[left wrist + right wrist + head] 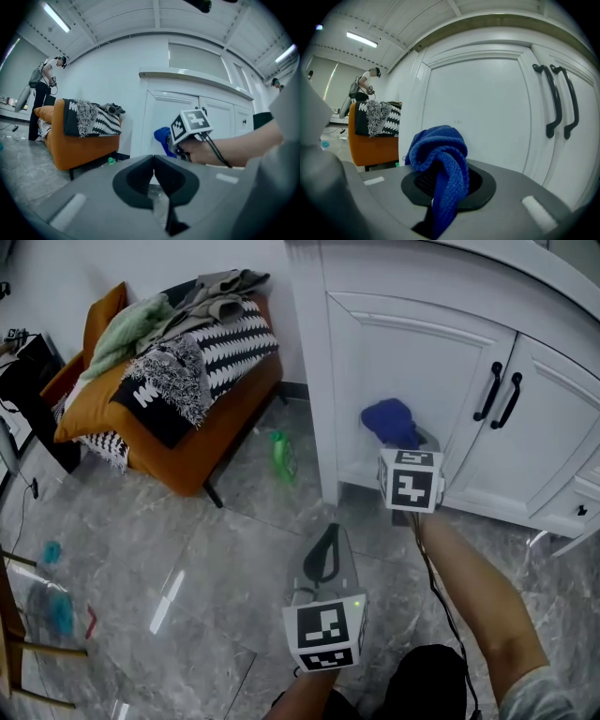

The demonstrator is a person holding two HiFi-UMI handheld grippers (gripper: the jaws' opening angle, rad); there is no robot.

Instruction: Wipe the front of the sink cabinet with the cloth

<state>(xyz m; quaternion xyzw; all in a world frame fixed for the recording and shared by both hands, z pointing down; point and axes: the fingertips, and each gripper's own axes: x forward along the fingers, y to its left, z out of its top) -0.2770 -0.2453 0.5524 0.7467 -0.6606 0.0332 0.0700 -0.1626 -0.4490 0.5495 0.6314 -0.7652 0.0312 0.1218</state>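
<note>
Cloth: blue, bunched into a wad, clamped in the right gripper. Most of it bulges above the jaws and one tail hangs down through them. It sits in front of the lower part of the left cabinet door.

Risks as I see them:
- The grip is on a fold, not on the bulk of the wad. Drag across the panel could pull the cloth out or roll it to one side.
- If the wad shifts, I'd be rubbing hard gripper plastic on white paint. That means a scuff rather than a wipe.
- A wide sweep to the right runs into the black handles, where the tail could snag.
- The left gripper is closed on nothing and hangs low over the floor. It does not brace the door, so a hard push could rock it.

What I can't see:
- Neither view confirms whether the cloth is actually touching the door or is just off it.
- In the head view, the marker cube covers the right gripper's jaws and the door's bottom edge.
- The cabinet top and the far right doors are cut off, and the sink is not in view.
</note>
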